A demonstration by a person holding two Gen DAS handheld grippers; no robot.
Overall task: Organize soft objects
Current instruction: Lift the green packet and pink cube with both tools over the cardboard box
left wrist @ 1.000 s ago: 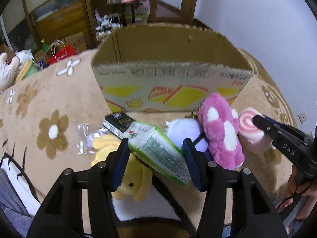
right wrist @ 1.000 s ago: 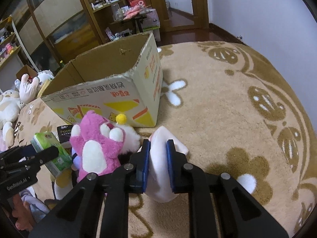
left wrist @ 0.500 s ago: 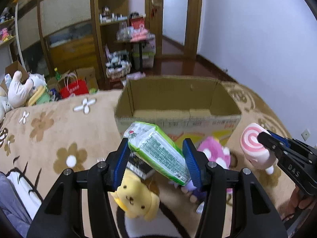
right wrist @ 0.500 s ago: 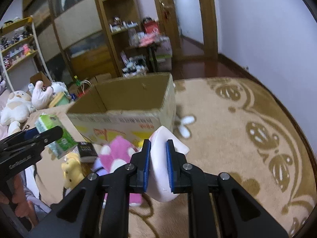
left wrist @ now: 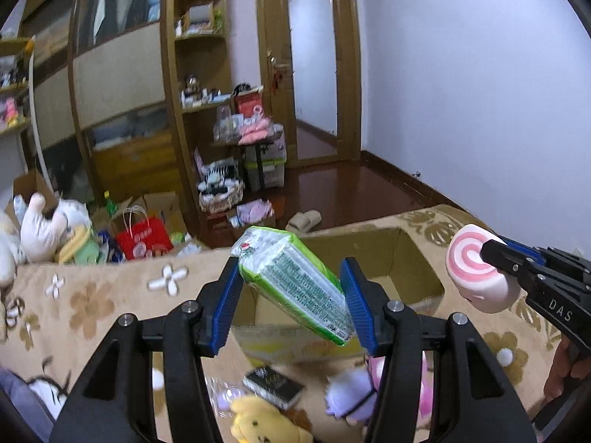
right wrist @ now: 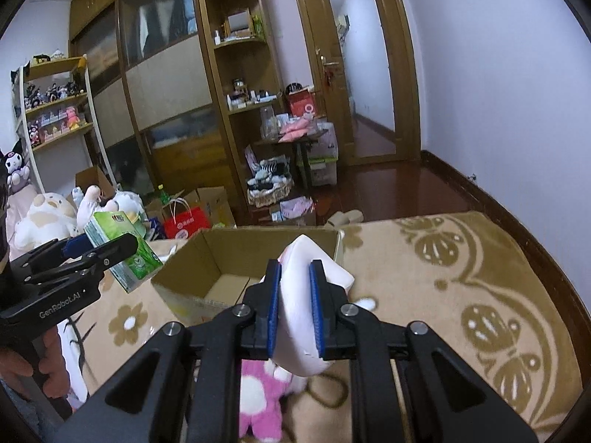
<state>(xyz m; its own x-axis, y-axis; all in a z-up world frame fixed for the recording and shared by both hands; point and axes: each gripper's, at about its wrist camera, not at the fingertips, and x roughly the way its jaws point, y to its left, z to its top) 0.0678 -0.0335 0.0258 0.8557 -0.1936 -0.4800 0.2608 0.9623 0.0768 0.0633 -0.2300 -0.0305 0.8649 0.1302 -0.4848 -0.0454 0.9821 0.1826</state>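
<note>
Carrying two soft items toward the open cardboard box (left wrist: 424, 277), one clamped in each gripper.

The left gripper (left wrist: 291, 304) is clenched on a green-and-white tissue pack (left wrist: 291, 284), which is held tilted between the blue pads (left wrist: 227, 306); the right gripper (right wrist: 295, 310) is squeezed tight on a white-and-pink swirl plush (right wrist: 299, 317), whose body is pinched narrow between the jaws. Both items are held above the patterned blanket (right wrist: 461, 269), short of the box opening, and nothing is seen inside the box. A yellow plush (left wrist: 258, 424), a pink plush (right wrist: 258, 398) and a dark packet (left wrist: 273, 384) are left lying in front of the box. The next move is judged to be a forward reach over the near wall, so that each item can be let go over the opening.
</note>
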